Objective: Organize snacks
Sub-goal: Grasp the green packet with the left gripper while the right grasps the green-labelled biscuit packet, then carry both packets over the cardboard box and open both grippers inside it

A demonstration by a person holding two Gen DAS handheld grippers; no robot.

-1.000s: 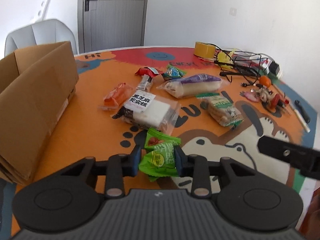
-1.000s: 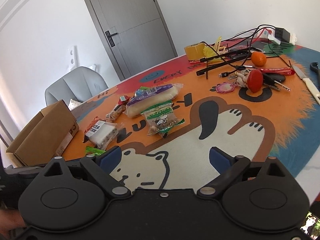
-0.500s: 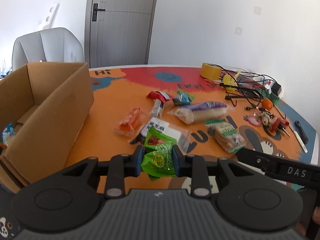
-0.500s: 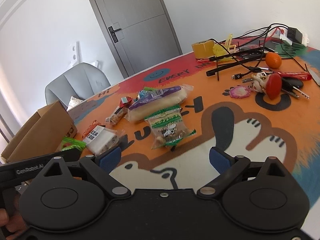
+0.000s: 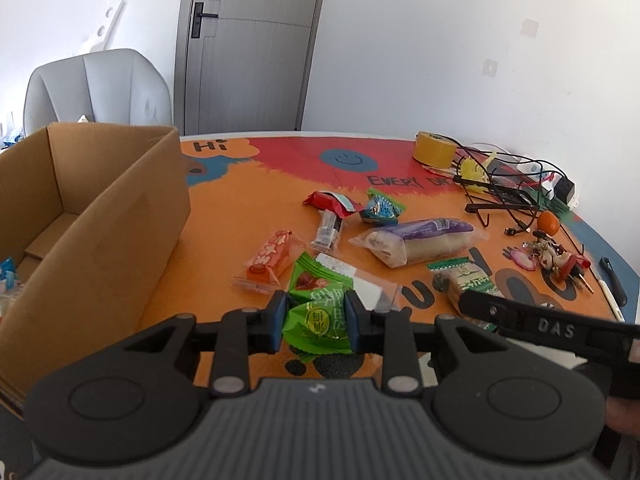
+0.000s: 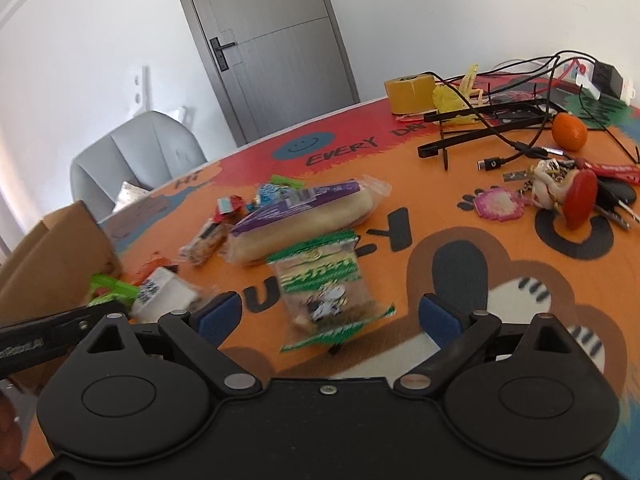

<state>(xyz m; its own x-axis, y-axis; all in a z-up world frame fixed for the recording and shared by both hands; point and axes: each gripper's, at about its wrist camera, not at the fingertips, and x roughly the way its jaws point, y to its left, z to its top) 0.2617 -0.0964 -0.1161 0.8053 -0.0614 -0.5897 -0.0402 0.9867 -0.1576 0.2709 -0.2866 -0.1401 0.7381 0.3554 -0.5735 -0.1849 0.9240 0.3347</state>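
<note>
Left wrist view. We see the left gripper (image 5: 316, 322) clamped on a crinkled green foil snack packet (image 5: 318, 318), both blue pads pressing its sides, held above the orange cartoon-print table mat (image 5: 224, 216). To the left stands an open brown cardboard box (image 5: 120, 216); only here do we see into it, where small blue-and-white wrappers (image 5: 6, 276) lie at the bottom. On the mat beyond the packet lie an orange-and-pink wafer pack (image 5: 270, 260), a red candy wrapper (image 5: 330, 203), a teal candy wrapper (image 5: 382, 210) and a long bread roll in a clear and purple bag (image 5: 420, 240). A black bar marked "DAS" (image 5: 556, 326), part of the other gripper, crosses the lower right.

Right wrist view. We see the right gripper (image 6: 330, 316) with its jaws wide and nothing held; a clear biscuit bag with green printed ends (image 6: 326, 288) lies on the mat between and just beyond its fingers. This view alone shows clearly the orange tangerine (image 6: 569, 131), the red keychain bundle (image 6: 576, 196), the pink paw charm (image 6: 500, 206) and the yellow tape roll (image 6: 408, 92). The box appears only as an outer corner at left.
</note>
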